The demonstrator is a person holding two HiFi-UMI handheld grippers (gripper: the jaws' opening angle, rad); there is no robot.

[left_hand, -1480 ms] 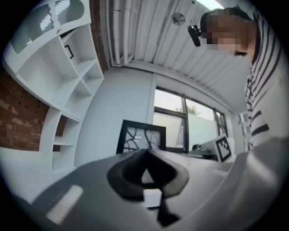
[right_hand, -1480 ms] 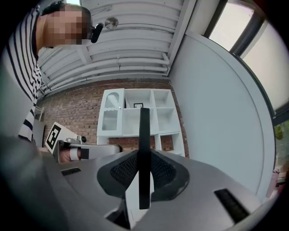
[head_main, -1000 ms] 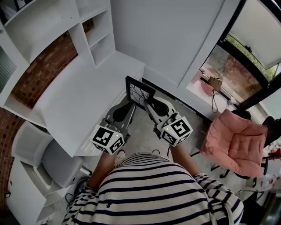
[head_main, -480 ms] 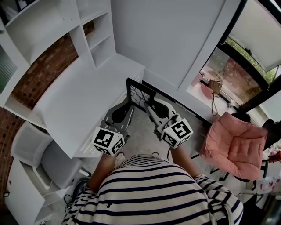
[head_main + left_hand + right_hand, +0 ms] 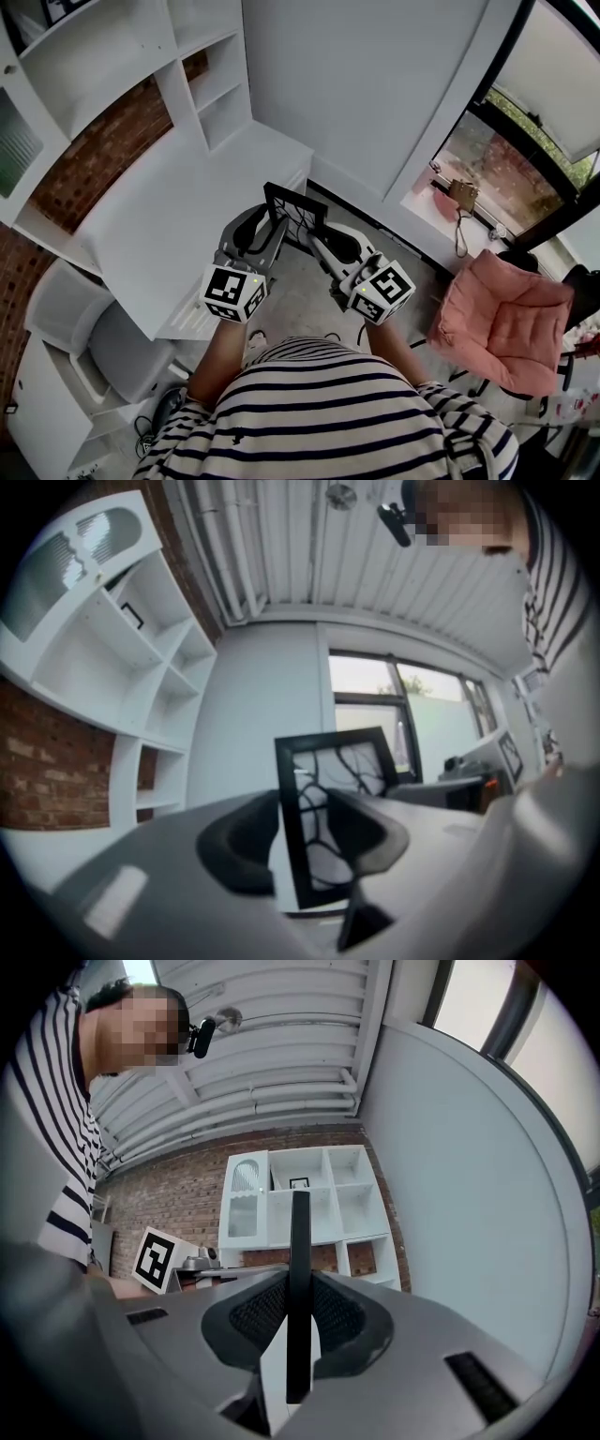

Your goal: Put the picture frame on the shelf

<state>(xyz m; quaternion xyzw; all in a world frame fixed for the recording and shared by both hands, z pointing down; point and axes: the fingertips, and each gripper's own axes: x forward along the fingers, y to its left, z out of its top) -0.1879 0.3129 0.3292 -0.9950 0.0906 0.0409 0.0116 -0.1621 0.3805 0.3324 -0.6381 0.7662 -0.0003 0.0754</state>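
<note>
A: Right gripper (image 5: 298, 1324)?
B: Clamped on the picture frame (image 5: 294, 205) by its edge, holding it upright in the air just off the desk's (image 5: 178, 225) edge, near its corner.
A: Left gripper (image 5: 305, 841)?
B: Just spreading wide, straddling the frame, not pressing it. Shelf (image 5: 204, 89) well apart.

The black rectangular picture frame (image 5: 295, 208) has a smooth satin moulding and a glossy pane over its dark branching print. The grey right tool (image 5: 298, 1321) looks like matt moulded plastic; its black pads (image 5: 258, 1314) are finely ribbed and rubbery. Its marker cube (image 5: 380, 289) is matt white with printed black squares. In the head view, the white worktop (image 5: 159, 225) at nine o'clock is smooth and matt, as is the white shelf unit (image 5: 112, 56) at ten. The red brick wall (image 5: 84, 159) between them is rough. The pink padded chair (image 5: 506, 309) at four o'clock is soft cloth, and the striped shirt (image 5: 328, 412) at six is knit.
</note>
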